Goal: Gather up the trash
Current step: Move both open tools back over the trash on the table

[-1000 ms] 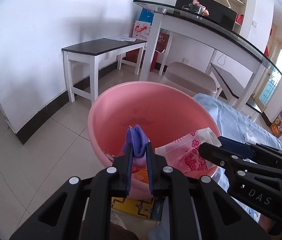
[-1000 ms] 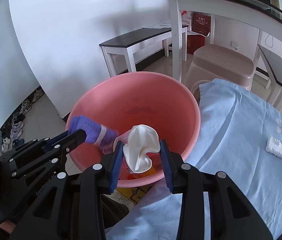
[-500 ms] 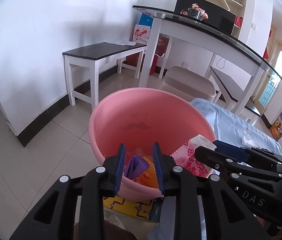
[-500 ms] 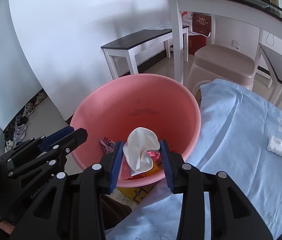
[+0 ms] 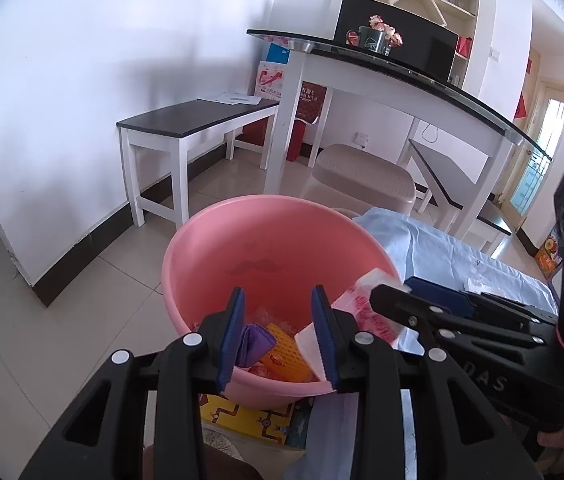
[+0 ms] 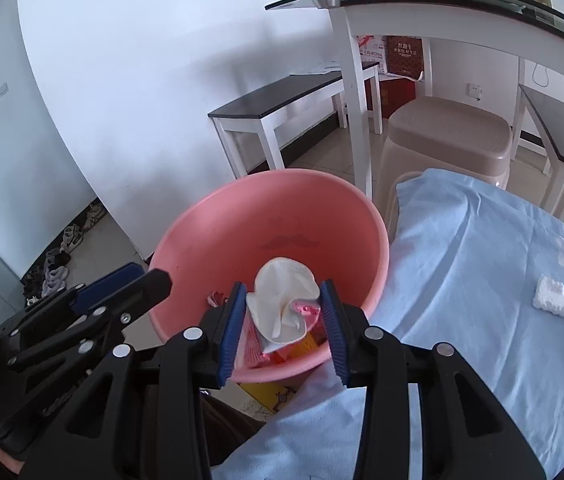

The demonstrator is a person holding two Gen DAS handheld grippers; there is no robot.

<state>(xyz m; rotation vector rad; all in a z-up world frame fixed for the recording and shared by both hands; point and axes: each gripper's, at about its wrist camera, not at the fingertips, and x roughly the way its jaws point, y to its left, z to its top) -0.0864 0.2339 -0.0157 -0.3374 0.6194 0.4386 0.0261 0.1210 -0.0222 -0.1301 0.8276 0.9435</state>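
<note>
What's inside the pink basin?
Pink basin holds a purple wrapper, an orange piece and a red-patterned bag. Its floor is mostly covered.

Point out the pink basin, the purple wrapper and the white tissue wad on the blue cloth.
pink basin (image 6: 210,240), right wrist view, inner wall.
purple wrapper (image 5: 256,342), left wrist view, its middle.
tissue wad (image 6: 561,300), right wrist view, its middle.

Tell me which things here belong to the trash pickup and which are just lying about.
Part of the job:
pink basin
purple wrapper in the basin
white wad between the right gripper's jaws
white scrap on the blue cloth

Lying about:
bench
beige stool
glass table
shoes
</note>
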